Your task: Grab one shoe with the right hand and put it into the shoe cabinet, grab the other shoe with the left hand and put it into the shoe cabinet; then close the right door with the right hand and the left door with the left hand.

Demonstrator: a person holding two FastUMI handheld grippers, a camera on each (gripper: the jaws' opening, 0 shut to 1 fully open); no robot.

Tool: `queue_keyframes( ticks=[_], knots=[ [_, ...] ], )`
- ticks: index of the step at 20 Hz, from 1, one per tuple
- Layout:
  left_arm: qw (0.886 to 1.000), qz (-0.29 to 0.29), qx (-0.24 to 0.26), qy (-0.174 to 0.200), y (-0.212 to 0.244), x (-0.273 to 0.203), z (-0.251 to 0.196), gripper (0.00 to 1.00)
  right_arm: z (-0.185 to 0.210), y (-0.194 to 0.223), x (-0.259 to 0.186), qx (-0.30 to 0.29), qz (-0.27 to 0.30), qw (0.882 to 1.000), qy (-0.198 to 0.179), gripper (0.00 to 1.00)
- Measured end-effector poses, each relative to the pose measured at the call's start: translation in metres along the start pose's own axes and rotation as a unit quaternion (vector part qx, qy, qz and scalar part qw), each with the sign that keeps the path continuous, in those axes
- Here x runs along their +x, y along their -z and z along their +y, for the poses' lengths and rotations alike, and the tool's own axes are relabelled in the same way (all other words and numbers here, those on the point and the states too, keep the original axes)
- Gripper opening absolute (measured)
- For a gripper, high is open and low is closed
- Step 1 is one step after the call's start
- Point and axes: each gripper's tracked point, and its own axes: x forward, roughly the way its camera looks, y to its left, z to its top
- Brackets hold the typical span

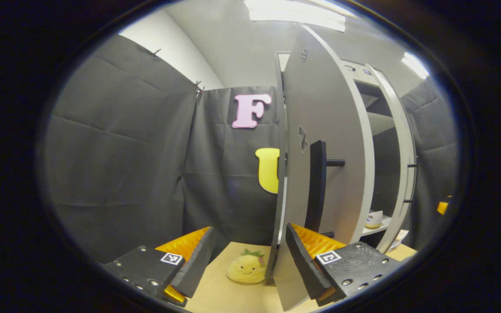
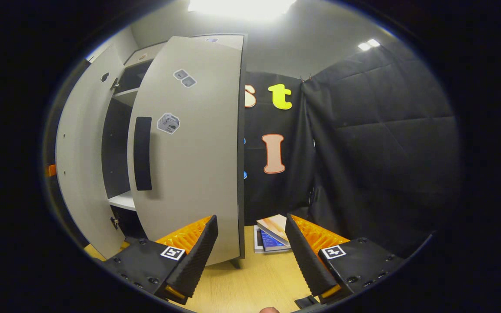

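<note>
Left gripper: my fingers are spread wide with nothing gripped; the left door's free edge stands between them, near my right finger, though contact is hard to judge.
Left door: part open, its dark handle facing me.
Right gripper: mine too, fingers wide apart and holding nothing, the right door's edge ahead of the gap.
Right door: ajar, with stickers and a dark handle on its face.
Shoe cabinet: shelves show through the gap.
Shoe: what may be one sits on the low shelf.
Plush toy: on the wooden floor by the left door's foot.
Books: stacked on the floor beside the right door.
</note>
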Motion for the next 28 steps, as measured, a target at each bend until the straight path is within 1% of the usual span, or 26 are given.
queue_keyframes(
  ticks=[4,8,12,14,19,21,23,25,27,28],
  knots=[
    [1.0,0.003,-0.01,0.025,0.002,0.001,-0.012,0.94,-0.005,0.0,-0.003,0.0,0.0,1.0,0.005,0.98],
    [0.998,0.002,-0.021,0.062,0.006,0.008,-0.061,0.94,-0.009,0.0,-0.004,-0.003,0.0,1.0,0.008,0.98],
    [0.996,-0.002,-0.025,0.084,0.004,0.022,-0.092,0.94,-0.016,0.002,-0.007,-0.003,-0.001,1.0,0.013,0.98],
    [0.994,-0.001,-0.03,0.102,0.006,0.027,-0.115,0.94,-0.02,0.005,-0.007,-0.003,0.002,1.0,0.016,0.98],
    [0.991,0.003,-0.023,0.132,0.011,0.045,-0.159,0.94,-0.02,0.008,-0.01,0.001,0.005,1.0,0.018,0.98],
    [0.993,0.0,-0.009,0.122,0.007,0.054,-0.161,0.93,-0.017,0.007,-0.009,0.003,0.003,1.0,0.017,0.98],
    [0.992,0.002,-0.011,0.127,0.006,0.059,-0.161,0.93,-0.011,0.007,-0.012,0.003,0.002,1.0,0.012,0.98],
    [0.992,0.011,-0.007,0.128,0.01,0.056,-0.158,0.94,-0.004,0.006,-0.013,0.005,0.001,1.0,0.007,0.98],
    [0.991,0.008,0.002,0.13,0.005,0.045,-0.149,0.95,0.007,-0.002,-0.018,0.003,-0.008,1.0,-0.004,0.98],
    [0.991,0.006,0.008,0.13,0.004,0.035,-0.141,0.93,0.011,-0.009,-0.023,-0.002,-0.018,1.0,-0.008,0.98]
  ],
)
